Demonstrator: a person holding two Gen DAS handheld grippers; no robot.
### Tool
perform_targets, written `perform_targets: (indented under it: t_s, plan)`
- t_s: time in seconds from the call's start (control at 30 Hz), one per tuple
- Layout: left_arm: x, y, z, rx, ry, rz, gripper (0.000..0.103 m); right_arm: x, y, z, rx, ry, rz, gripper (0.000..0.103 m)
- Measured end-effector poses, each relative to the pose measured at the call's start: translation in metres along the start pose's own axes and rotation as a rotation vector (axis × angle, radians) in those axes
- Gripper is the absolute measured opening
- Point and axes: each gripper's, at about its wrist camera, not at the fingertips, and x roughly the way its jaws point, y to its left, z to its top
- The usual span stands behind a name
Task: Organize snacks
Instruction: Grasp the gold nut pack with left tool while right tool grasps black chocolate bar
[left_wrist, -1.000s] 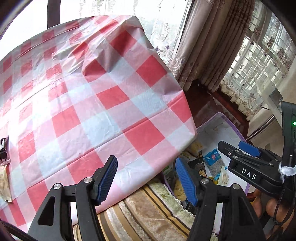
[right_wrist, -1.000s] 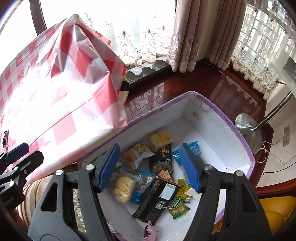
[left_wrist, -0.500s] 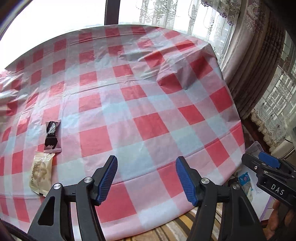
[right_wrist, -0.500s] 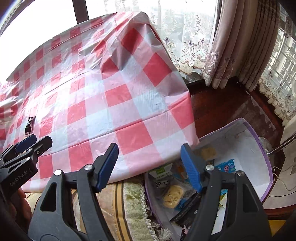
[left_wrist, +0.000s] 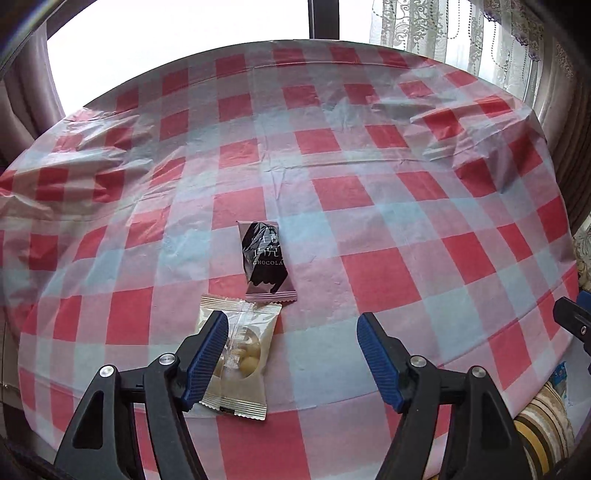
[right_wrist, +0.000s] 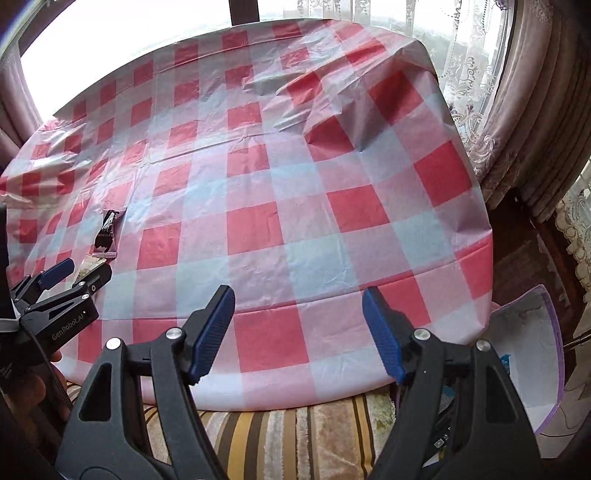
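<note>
A black and pink chocolate packet (left_wrist: 265, 262) lies on the red checked tablecloth (left_wrist: 369, 192). A clear packet of pale round candies (left_wrist: 240, 354) lies just in front of it. My left gripper (left_wrist: 291, 354) is open above the cloth, its left finger over the candy packet. It also shows in the right wrist view (right_wrist: 74, 277), with the chocolate packet (right_wrist: 107, 234) beyond it. My right gripper (right_wrist: 299, 332) is open and empty over the table's front edge. The white snack box with a purple rim (right_wrist: 535, 339) stands low at the right.
A striped, fringed cloth (right_wrist: 295, 432) lies under the table's front edge. Curtains (right_wrist: 532, 110) hang at the right. A window is behind the table. The right gripper's tip (left_wrist: 576, 321) shows at the right edge of the left wrist view.
Both grippers have swung left from the snack box to the table. The two packets now sit right in front of my left gripper. Both stay open.
</note>
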Motion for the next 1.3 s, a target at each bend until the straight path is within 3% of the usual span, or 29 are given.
perform_targets:
  t_s: [0.2,0.37,0.43,0.53,0.67,1.3]
  plan:
    - [0.026,0.027,-0.003,-0.030,0.088,-0.002,0.077,0.011,0.030,0.012,-0.056,-0.003,0.031,0.076]
    - [0.037,0.043,-0.004,-0.027,0.114,0.005,0.079,0.021,0.058,0.020,-0.106,-0.002,0.060,0.077]
    - [0.038,0.050,-0.005,-0.038,0.114,-0.025,0.078,0.026,0.069,0.024,-0.120,-0.001,0.069,0.077]
    - [0.036,0.056,-0.004,-0.031,0.089,-0.037,0.060,0.031,0.087,0.029,-0.143,0.000,0.088,0.077]
    - [0.037,0.066,-0.003,-0.047,0.077,-0.043,0.057,0.039,0.112,0.033,-0.180,0.008,0.111,0.077]
    - [0.037,0.149,-0.012,-0.356,0.028,0.047,0.056,0.087,0.205,0.050,-0.188,0.070,0.225,0.077]
